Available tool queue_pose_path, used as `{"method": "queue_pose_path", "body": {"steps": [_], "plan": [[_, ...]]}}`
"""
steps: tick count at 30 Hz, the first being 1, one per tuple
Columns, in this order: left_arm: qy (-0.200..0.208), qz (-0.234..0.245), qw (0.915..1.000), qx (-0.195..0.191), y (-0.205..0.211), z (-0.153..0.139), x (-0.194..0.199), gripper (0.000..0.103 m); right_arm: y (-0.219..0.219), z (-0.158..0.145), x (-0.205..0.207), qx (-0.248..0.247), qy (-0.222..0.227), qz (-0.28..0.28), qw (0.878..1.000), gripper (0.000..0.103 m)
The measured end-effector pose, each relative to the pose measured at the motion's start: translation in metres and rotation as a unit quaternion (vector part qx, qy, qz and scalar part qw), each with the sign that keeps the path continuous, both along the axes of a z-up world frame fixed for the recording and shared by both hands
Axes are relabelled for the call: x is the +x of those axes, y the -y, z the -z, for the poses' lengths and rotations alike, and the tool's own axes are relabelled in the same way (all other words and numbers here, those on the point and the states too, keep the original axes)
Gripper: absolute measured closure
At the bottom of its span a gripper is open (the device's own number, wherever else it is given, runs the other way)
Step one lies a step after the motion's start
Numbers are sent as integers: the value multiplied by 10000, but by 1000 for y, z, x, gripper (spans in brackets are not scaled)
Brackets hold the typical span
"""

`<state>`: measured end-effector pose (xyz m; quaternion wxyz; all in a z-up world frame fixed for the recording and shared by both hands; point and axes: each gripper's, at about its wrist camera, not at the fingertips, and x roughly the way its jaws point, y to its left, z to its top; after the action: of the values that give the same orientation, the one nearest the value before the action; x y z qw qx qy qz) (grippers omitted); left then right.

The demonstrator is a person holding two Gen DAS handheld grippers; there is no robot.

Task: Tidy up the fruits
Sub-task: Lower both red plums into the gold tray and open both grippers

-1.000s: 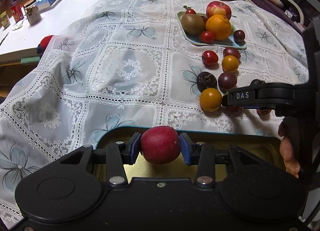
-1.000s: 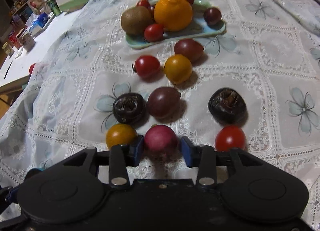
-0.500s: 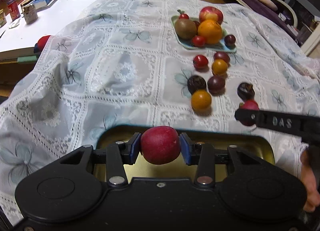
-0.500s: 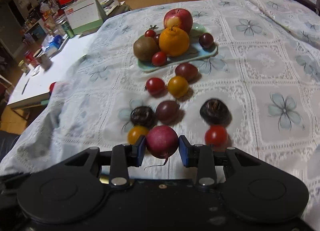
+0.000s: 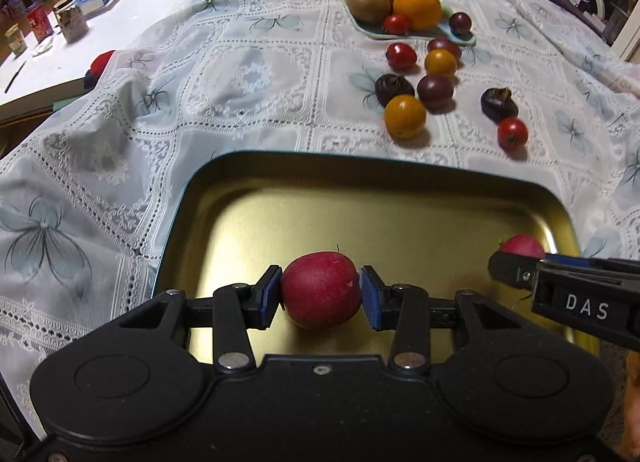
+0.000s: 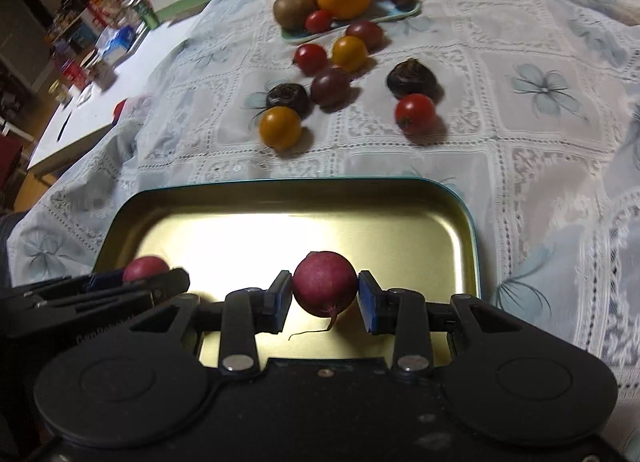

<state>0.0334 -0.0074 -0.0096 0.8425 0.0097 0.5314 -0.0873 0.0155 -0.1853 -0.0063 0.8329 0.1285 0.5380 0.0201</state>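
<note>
My left gripper [image 5: 320, 296] is shut on a red round fruit [image 5: 320, 290] and holds it over the gold tin tray [image 5: 400, 205]. My right gripper [image 6: 324, 296] is shut on a purplish-red radish [image 6: 325, 282] with a thin root, over the same tray [image 6: 280, 217]. The right gripper also shows at the right in the left wrist view [image 5: 516, 266], the left gripper at the left in the right wrist view [image 6: 152, 278]. Loose tomatoes and dark fruits [image 5: 405, 116] lie on the lace cloth beyond the tray.
A pale green plate [image 5: 376, 33] at the back holds an orange [image 5: 417, 7], apple, kiwi and small fruits. A white side table [image 5: 60, 57] with jars and boxes stands at the left. The cloth [image 5: 248, 73] drapes over the edge.
My right gripper lifted the radish from the cloth and carried it back over the tray. My left gripper stayed shut on its fruit and rose above the tray, showing more of it.
</note>
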Motion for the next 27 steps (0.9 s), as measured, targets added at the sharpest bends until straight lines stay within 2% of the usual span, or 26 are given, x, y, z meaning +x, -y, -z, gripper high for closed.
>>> {"method": "queue_pose_path", "body": {"steps": [4,19,27], "plan": [[-1,-36,10000,50,-2,3,-1,53,-6,3,-4,-220,144,-104,9996,67],[87,-86,9999,14,-5,-1,-4,53,-15,2,-10,-241,171,-298,9991,66],[135,-66,9999,66,-2,-4,-4,53,-17,-7,-16,-384,481,-359,9975,64]]}}
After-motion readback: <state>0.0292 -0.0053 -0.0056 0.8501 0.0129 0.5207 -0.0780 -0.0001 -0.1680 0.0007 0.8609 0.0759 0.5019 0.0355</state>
